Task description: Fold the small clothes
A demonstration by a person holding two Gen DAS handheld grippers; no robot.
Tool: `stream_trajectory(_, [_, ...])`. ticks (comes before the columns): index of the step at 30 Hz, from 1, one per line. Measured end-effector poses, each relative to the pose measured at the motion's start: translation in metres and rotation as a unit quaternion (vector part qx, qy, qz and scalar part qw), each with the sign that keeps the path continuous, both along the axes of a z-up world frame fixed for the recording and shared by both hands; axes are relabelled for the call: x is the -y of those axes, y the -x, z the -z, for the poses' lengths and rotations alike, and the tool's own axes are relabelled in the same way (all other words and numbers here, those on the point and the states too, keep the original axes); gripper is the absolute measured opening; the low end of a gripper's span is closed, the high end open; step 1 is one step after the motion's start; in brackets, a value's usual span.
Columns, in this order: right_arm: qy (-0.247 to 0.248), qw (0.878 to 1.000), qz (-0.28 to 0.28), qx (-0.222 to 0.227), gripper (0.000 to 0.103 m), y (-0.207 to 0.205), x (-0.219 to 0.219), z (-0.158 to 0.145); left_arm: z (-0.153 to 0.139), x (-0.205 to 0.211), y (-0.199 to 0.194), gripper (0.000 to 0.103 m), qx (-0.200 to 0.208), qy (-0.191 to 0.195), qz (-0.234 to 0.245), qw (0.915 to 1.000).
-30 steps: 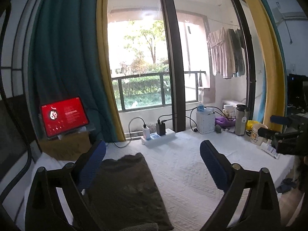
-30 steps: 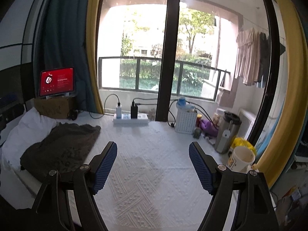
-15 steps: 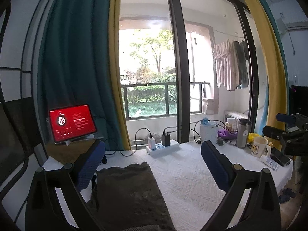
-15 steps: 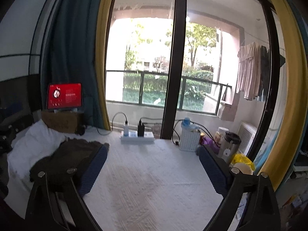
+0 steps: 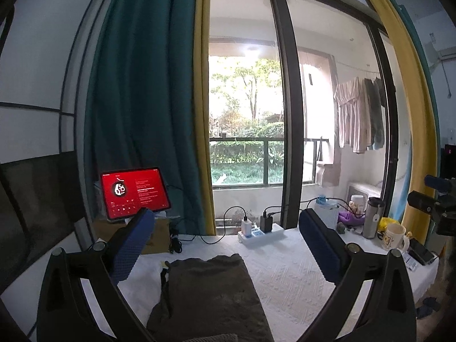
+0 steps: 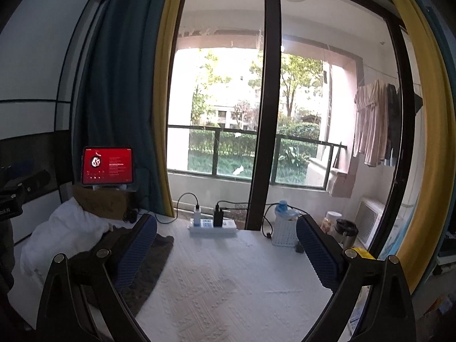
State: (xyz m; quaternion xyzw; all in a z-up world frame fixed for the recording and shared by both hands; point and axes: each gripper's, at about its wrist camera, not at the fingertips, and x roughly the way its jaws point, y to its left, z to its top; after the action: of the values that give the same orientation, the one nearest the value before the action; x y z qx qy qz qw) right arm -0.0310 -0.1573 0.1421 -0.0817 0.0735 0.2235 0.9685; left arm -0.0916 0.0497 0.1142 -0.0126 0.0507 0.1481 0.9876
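Left claw (image 5: 228, 245) jaws wide apart, nothing between. Right claw (image 6: 226, 245) likewise apart, empty. Dark olive garment (image 5: 211, 293) lies flat on white textured surface (image 5: 287, 273), at 6 o'clock under left claw, long axis running 6-to-12 toward window. From right claw, garment (image 6: 142, 265) sits at 8 o'clock, partly behind its left finger. Left claw nearer, judged best placed for first pinch. Fold state unclear: near edge cut off by frame. Tablet (image 5: 134, 192) at 10 o'clock, power strip (image 5: 260, 232) at 12.
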Motion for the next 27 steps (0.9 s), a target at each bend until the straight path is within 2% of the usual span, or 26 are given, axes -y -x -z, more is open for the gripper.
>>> stream_trajectory(6, [0.004, 1.000, 0.010, 0.026, 0.099, 0.016, -0.009, -0.009, -0.003, -0.012, 0.014, 0.101, 0.021, 0.018, -0.002, 0.9996])
stream_trajectory(13, [0.004, 0.999, 0.005, 0.039, 0.100, 0.025, -0.020, -0.019, -0.008, -0.022, 0.023, 0.101, 0.023, 0.018, 0.001, 0.9996])
stream_trajectory(19, [-0.012, 0.999, -0.007, 0.037, 0.100, 0.030, -0.032, -0.034, -0.011, -0.029, 0.032, 0.101, 0.030, 0.019, 0.010, 0.9993])
stream_trajectory(27, [-0.004, 0.999, -0.013, 0.039, 0.101, 0.035, -0.040, -0.034, -0.013, -0.034, 0.036, 0.101, 0.035, 0.015, 0.003, 0.9993])
